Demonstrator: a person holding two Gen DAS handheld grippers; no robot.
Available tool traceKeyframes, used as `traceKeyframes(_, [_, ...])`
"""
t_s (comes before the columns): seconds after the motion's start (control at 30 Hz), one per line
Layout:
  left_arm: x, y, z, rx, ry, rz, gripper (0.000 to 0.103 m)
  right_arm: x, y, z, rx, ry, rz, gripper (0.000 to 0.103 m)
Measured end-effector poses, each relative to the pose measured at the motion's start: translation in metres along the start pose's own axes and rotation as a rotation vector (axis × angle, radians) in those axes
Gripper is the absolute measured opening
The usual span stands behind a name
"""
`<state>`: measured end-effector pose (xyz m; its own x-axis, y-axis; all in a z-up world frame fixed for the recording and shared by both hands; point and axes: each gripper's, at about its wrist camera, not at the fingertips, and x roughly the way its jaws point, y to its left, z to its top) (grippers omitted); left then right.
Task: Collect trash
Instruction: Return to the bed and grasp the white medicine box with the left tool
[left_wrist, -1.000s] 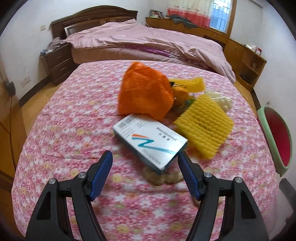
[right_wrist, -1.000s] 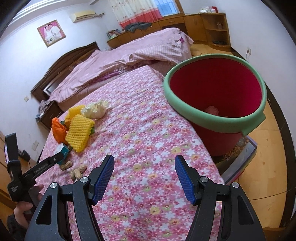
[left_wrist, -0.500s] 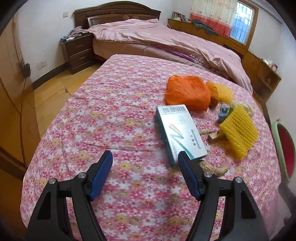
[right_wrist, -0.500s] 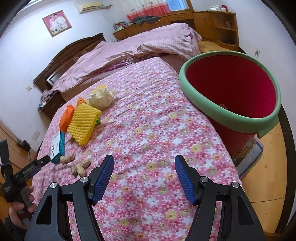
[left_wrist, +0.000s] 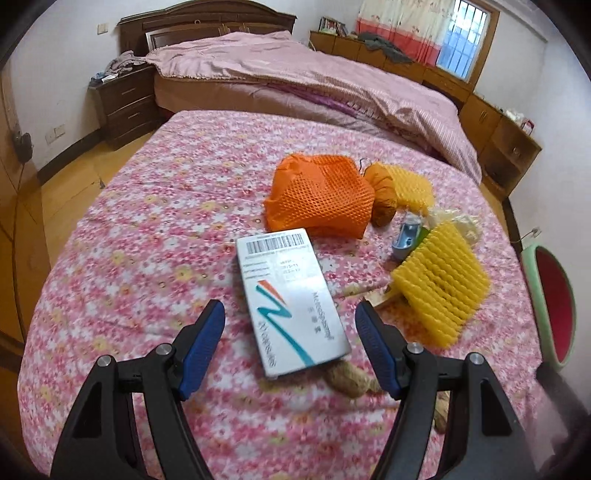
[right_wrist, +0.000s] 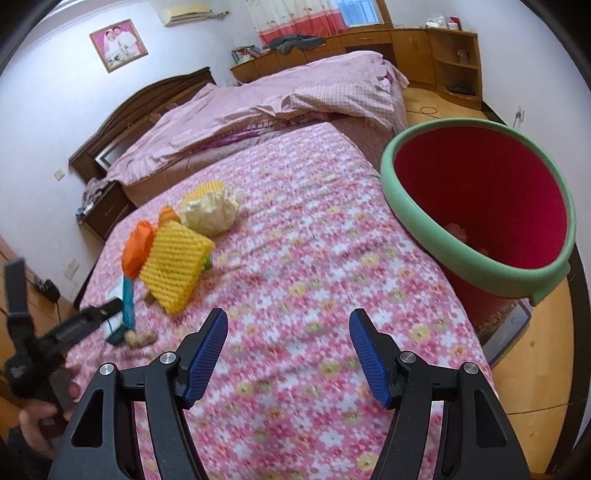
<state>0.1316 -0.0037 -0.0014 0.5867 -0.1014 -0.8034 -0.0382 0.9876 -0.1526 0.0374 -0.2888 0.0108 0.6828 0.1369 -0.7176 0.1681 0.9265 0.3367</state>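
Note:
A white and teal medicine box (left_wrist: 291, 299) lies on the pink floral cloth (left_wrist: 155, 229), its near end between the tips of my open left gripper (left_wrist: 290, 326), untouched by the pads. Peanut shells (left_wrist: 351, 376) lie under its near corner. Beyond it sit an orange foam net (left_wrist: 321, 195), a yellow foam net (left_wrist: 441, 284) and a small blue item (left_wrist: 406, 240). My right gripper (right_wrist: 288, 349) hovers over bare cloth, jaws opening, nothing between them. The red bin with a green rim (right_wrist: 480, 206) stands at the table's right edge. The left gripper's body (right_wrist: 74, 328) shows at far left.
A crumpled pale wrapper (right_wrist: 210, 210) lies behind the yellow net. A bed with a pink quilt (left_wrist: 295, 81) runs beyond the table, a dark nightstand (left_wrist: 122, 103) at its head, wooden cabinets (left_wrist: 498, 136) along the right wall. A person's hand (right_wrist: 40, 417) holds the left gripper.
The left gripper swung so the box now lies lengthwise between its fingers. The right gripper drifted left, the bin sliding right in view, and its jaws stand slightly wider.

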Motion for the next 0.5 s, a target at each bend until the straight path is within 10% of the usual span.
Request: traceKeyframes(0.5, [0.013, 0.028, -0.009, -0.011, -0.036, -0.001, 0.062, 0.063, 0.065, 0.02, -0.156, 0.05, 0.06, 0.082])
